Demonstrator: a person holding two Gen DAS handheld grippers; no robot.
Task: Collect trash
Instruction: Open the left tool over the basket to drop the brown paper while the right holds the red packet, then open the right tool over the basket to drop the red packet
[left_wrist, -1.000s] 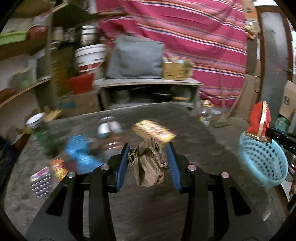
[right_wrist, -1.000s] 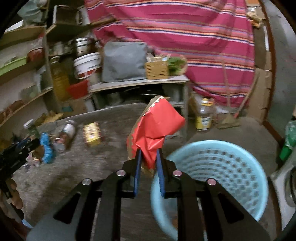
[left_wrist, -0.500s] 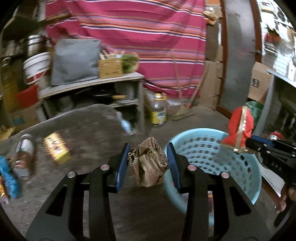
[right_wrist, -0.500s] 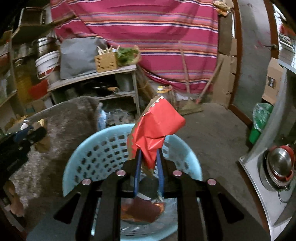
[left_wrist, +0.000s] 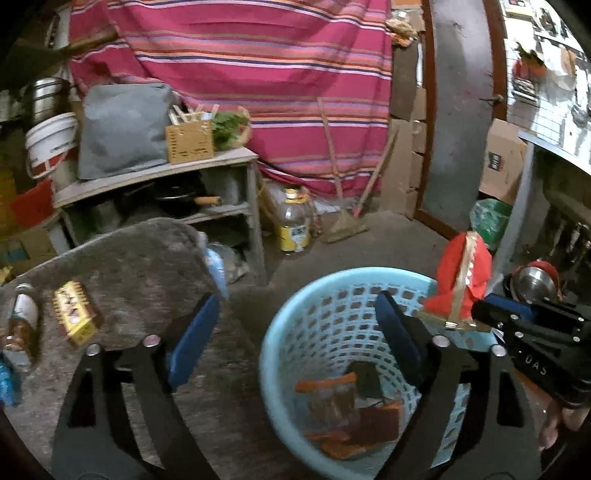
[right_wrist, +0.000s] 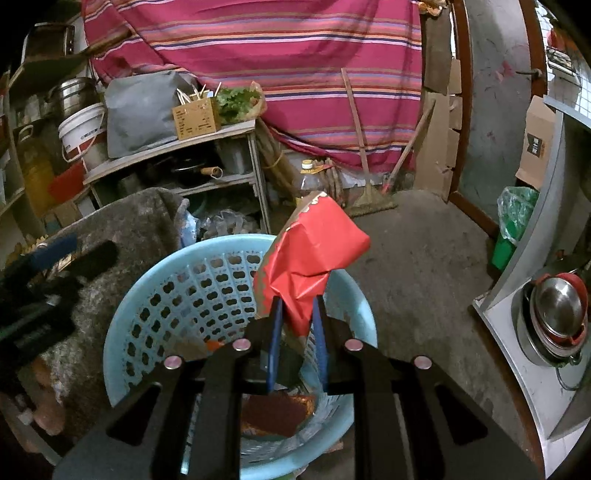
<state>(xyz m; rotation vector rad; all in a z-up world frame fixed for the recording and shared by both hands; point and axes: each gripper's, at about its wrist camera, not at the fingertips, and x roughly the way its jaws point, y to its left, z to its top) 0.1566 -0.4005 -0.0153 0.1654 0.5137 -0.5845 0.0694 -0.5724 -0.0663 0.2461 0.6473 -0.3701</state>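
My left gripper (left_wrist: 295, 299) hovers over the near rim of the light blue basket (left_wrist: 332, 280), its jaws opening wide with nothing between them. Brown and orange scraps (left_wrist: 343, 406) lie blurred on the basket floor. My right gripper (right_wrist: 296, 300) is shut on a crumpled red wrapper (right_wrist: 314, 251) with a gold edge and holds it above the basket (right_wrist: 122, 325). In the left wrist view that wrapper (left_wrist: 461, 273) stands at the basket's right rim. A yellow packet (left_wrist: 74, 317) and a jar (left_wrist: 22, 325) lie on the grey table (left_wrist: 140, 258).
The basket stands on the floor off the table's right end. Behind are a shelf unit (left_wrist: 155, 177), an oil bottle (left_wrist: 293, 221) and a broom (left_wrist: 343, 221). A green bag (right_wrist: 513, 218) and a steel pot (right_wrist: 557, 310) on a counter are at the right.
The left gripper swung right from the table to the basket, then opened, and the brown paper bag it held is gone from its jaws. The right gripper carried the red wrapper over the basket.
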